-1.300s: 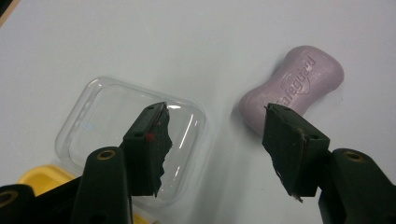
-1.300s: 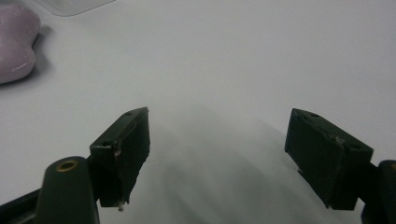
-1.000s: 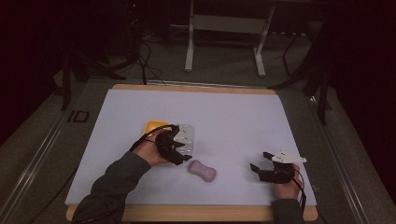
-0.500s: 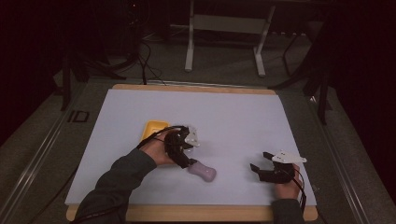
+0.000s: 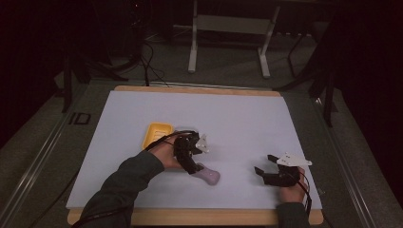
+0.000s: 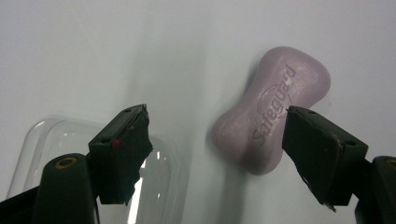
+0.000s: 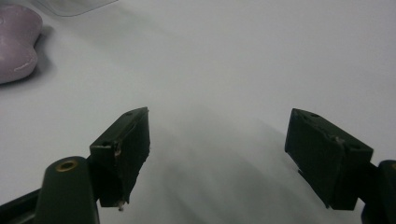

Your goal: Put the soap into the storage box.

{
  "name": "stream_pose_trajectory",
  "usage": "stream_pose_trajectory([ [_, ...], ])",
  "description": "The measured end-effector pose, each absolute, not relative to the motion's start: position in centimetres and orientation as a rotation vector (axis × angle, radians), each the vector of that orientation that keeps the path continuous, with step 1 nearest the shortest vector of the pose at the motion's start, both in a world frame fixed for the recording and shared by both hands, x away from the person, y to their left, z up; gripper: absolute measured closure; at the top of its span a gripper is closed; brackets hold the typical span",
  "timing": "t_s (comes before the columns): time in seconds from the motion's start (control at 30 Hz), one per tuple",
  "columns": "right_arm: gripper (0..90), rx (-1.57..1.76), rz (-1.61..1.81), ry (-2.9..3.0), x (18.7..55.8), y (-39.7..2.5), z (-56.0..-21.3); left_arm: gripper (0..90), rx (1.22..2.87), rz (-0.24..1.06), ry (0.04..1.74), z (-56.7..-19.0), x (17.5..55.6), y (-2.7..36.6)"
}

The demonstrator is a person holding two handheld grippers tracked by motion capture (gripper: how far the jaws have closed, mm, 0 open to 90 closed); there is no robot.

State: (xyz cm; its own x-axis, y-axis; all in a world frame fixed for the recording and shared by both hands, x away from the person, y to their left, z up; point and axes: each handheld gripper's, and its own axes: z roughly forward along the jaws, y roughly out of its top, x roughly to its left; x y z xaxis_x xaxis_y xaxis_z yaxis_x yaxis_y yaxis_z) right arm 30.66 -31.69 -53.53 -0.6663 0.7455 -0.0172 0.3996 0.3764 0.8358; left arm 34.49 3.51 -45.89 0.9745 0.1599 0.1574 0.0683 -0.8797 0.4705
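Hovering over the soap bar [image 6: 271, 126], the left gripper [image 5: 190, 159] has its jaws spread wide and clamped on nothing; in the left gripper view one jaw stands in front of the bar's near end and the other hangs over a clear plastic lid [image 6: 93, 158] that lies just beside the soap. That wide spread looks chosen so the jaws can straddle the bar across its narrow waist, where the pinched shape would give the pads a better seat than the rounded ends. The soap lies flat on the white table cover [image 5: 237, 118], lettered face up, near the person's edge and a little toward the middle from the left hand. In the high view it shows as a pale pink lump [image 5: 209, 176] right under the gripper. A yellow dish [image 5: 157, 133] sits just behind the left hand, close enough to be a likely place for the bar to go.

The right gripper [image 5: 268, 171] rests well apart on the right side of the table cover, its jaws also parted and holding nothing, probably parked out of the way while the left hand works. Its own camera catches the soap's rounded end [image 7: 16, 42] at the far corner.
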Motion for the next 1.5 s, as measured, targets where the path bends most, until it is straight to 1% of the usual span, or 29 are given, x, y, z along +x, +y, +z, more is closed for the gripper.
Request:
stream_pose_trajectory([
  [0.43,21.8,0.989,1.204,2.251,30.7,-31.7,-53.5,23.8,2.670,0.217,0.088,-46.7,34.4,1.9],
  [0.8,21.7,0.984,1.203,2.254,30.7,-31.7,-53.5,18.3,2.704,0.176,0.038,-47.7,34.1,0.5],
  [1.1,21.8,0.983,1.205,2.255,30.7,-31.7,-53.5,18.6,2.727,0.133,-0.014,-48.6,33.9,-0.5],
  [1.33,21.7,0.984,1.204,2.256,30.6,-31.7,-53.5,18.0,2.769,0.106,-0.033,-49.3,33.8,-0.5],
  [1.5,21.4,0.986,1.206,2.255,30.7,-31.7,-53.5,22.0,2.798,0.078,-0.049,-50.0,34.0,-0.4],
])
